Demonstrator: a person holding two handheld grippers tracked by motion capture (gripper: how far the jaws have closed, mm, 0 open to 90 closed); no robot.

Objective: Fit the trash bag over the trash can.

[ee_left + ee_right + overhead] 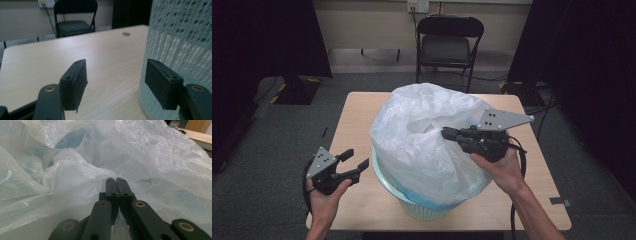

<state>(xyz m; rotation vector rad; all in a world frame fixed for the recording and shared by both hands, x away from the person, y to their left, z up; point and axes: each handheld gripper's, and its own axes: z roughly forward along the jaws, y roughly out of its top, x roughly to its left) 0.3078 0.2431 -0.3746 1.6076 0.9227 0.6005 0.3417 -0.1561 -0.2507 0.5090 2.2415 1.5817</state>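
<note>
A light blue mesh basket (422, 202) stands on the wooden table (357, 125) toward its near edge, lined with a white translucent plastic bag (422, 135) that billows up well above the rim and spills over the basket's outside wall.

The right gripper (446, 133) comes in from about 4 o'clock of the bag. The person's right hand (502, 167) grips its body from below, forearm rising from the bottom edge, and the tool lies roughly level, pointing toward 9 o'clock into the bag's open top. In the right gripper view its fingers (111, 188) are pressed together with a fold of the thin plastic bag pinched between the pads, film bunched all around the tips.

The left gripper (357, 160) is held off the basket's 8 o'clock side, above the table, clear of the bag. The left hand (324, 200) wraps the handle from beneath, wrist straight, the tool aimed toward 2 o'clock, at the basket. Its fingers (75, 82) stand spread with nothing between them; in the left gripper view the right-hand finger sits just beside the basket's mesh wall (180, 37), whether touching I cannot tell. A black folding chair (447, 42) stands beyond the table at 12 o'clock.
</note>
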